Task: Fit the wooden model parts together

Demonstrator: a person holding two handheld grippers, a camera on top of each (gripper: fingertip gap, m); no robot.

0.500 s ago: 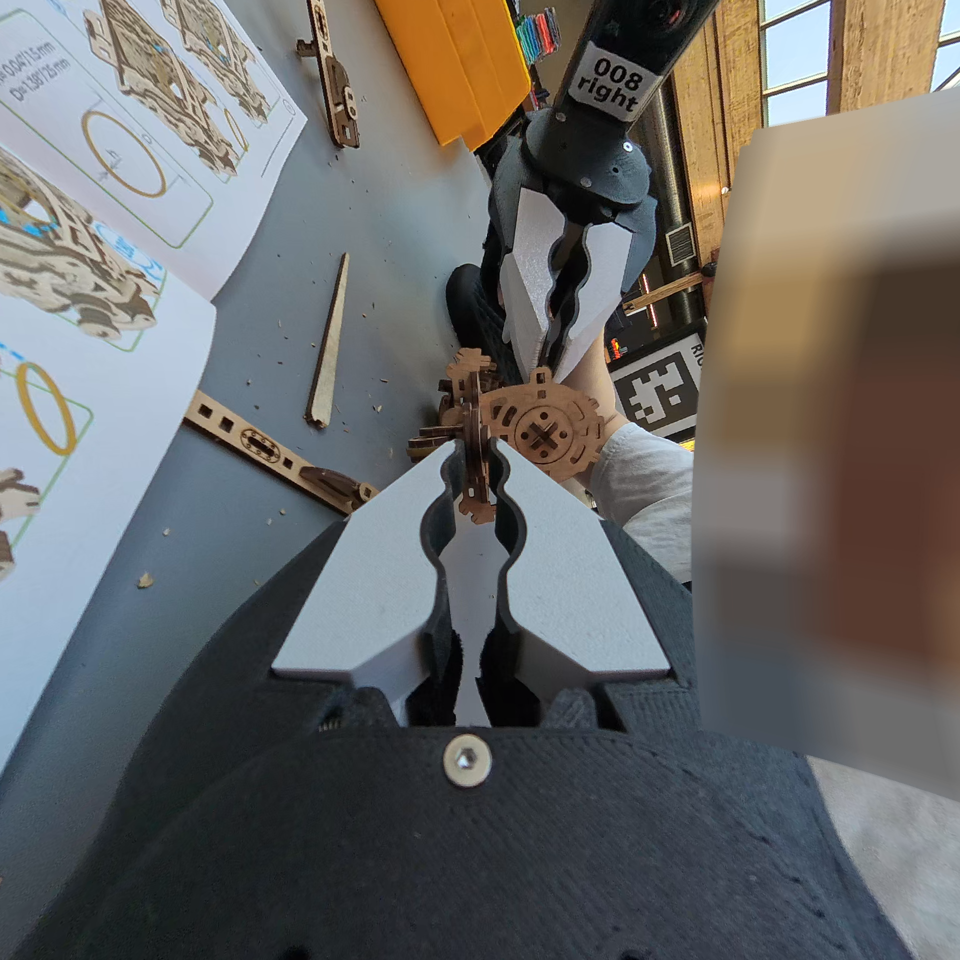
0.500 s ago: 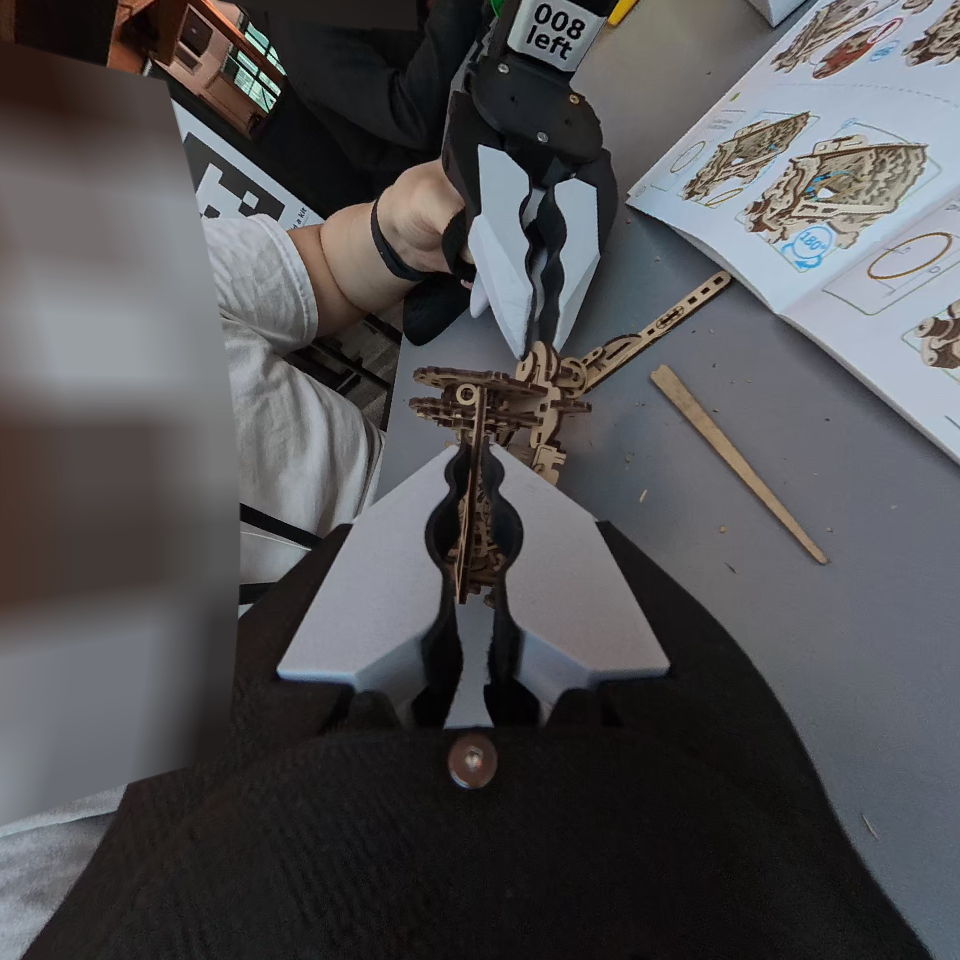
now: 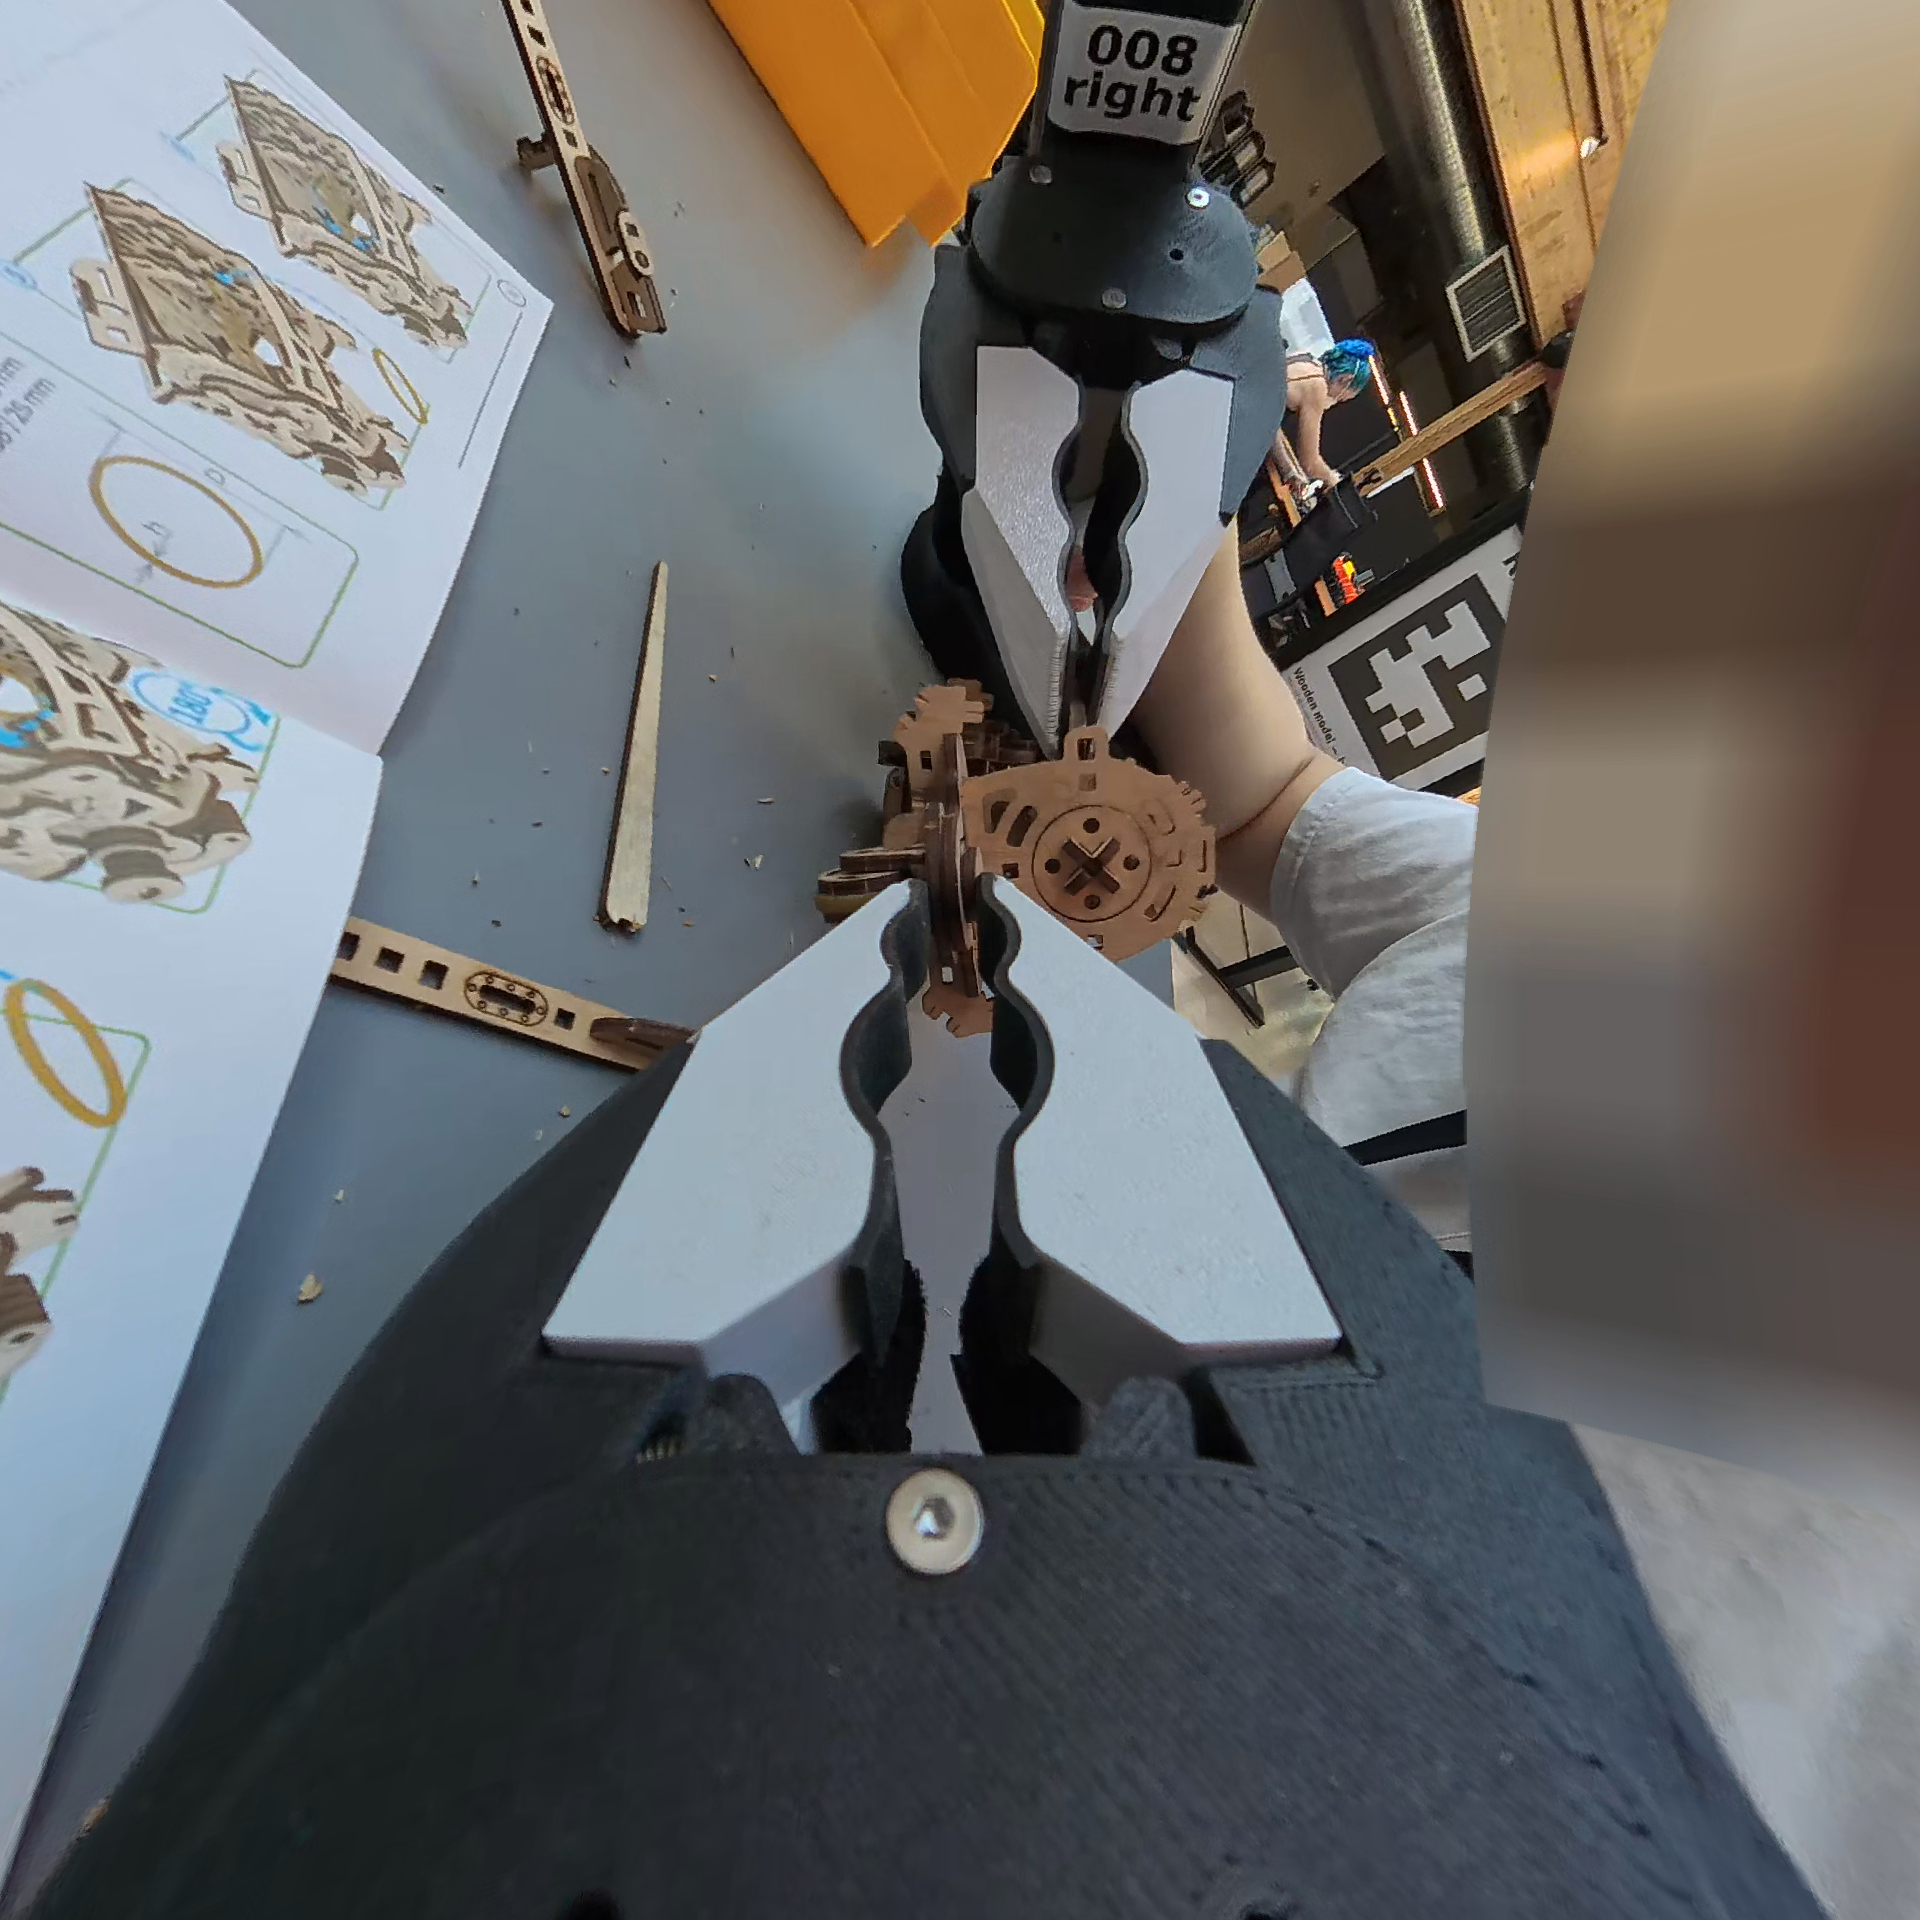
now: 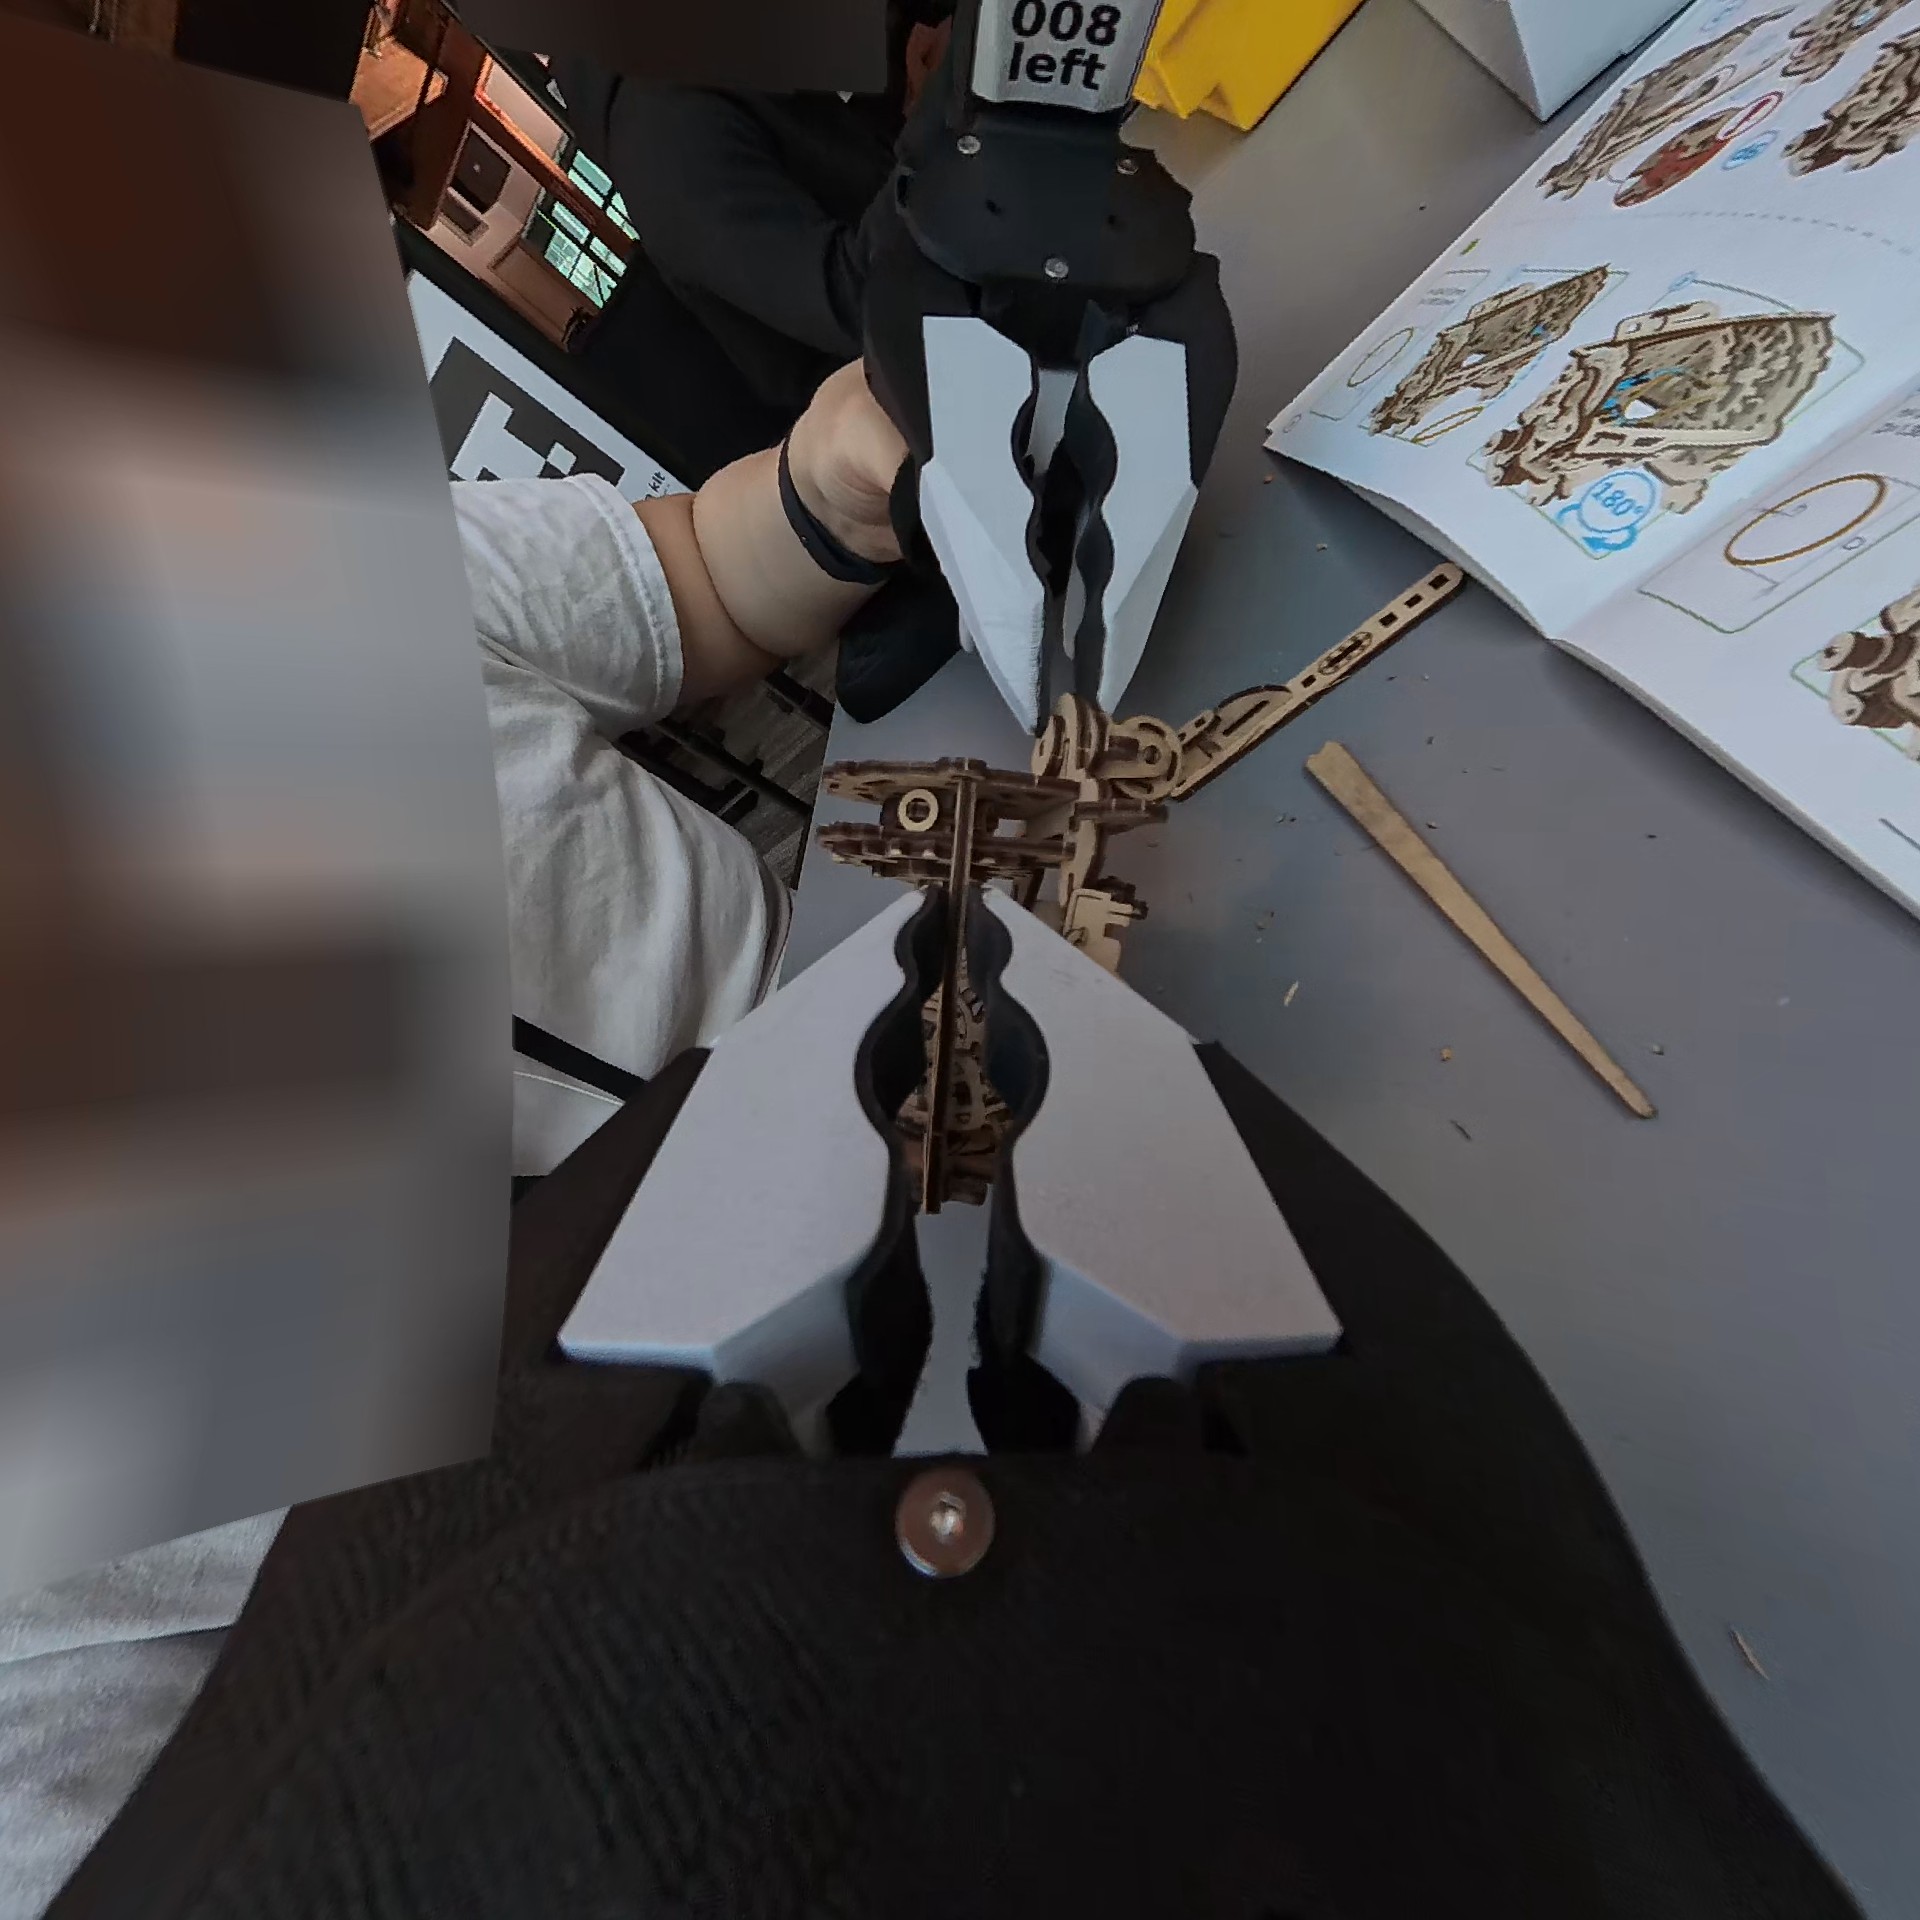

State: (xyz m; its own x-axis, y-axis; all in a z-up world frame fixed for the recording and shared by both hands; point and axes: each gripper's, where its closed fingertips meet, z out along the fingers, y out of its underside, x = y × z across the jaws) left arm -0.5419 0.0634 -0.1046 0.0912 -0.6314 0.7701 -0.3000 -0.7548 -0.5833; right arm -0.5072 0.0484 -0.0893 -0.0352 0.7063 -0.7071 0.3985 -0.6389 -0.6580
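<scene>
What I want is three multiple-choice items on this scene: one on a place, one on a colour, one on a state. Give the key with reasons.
1. The tapered wooden stick lies
A. on the instruction booklet
B. on the bare grey table, beside the booklet
C. inside the tray

2. The tray at the table's far side is
A. green
B. red
C. yellow-orange

3. The left gripper is
A. shut on the wooden model
B. wide open
C. shut and empty

Key:
1 B: the stick rests on grey surface between the instruction booklet and the grippers, clear of the pages.
2 C: both views show it yellow-orange.
3 A: a thin wooden plate of the model sits pinched between its fingers.
</scene>
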